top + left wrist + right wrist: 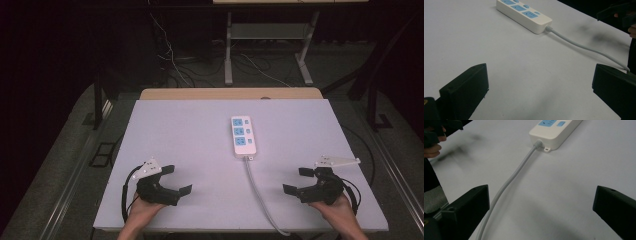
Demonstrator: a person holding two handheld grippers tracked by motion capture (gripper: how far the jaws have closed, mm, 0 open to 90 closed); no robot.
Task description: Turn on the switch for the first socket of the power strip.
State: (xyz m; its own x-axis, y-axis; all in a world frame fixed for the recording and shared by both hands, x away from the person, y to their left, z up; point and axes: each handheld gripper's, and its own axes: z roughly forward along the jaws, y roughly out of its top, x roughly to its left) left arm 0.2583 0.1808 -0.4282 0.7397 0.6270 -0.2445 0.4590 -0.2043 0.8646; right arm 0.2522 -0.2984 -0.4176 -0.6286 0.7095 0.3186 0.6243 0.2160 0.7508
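A white power strip [243, 136] with blue sockets lies on the white table top [190, 145], right of centre. Its grey cable [257, 190] runs back to the near edge. My left gripper [178, 179] rests low at the near left, jaws open with nothing between them. My right gripper [296, 180] sits at the near right, open and empty, just right of the cable. In the left gripper view the open left gripper [540, 85] faces the strip [524, 13] and cable [584, 47]. In the right gripper view the cable [516, 172] passes by the left jaw of the right gripper [541, 205] towards the strip [556, 131].
A wooden edge [230, 93] shows behind the white top. Beyond it, on the dark floor, stand the metal legs of a frame [229, 55] among loose wires [172, 57]. A rail [75, 175] runs along the floor at the left.
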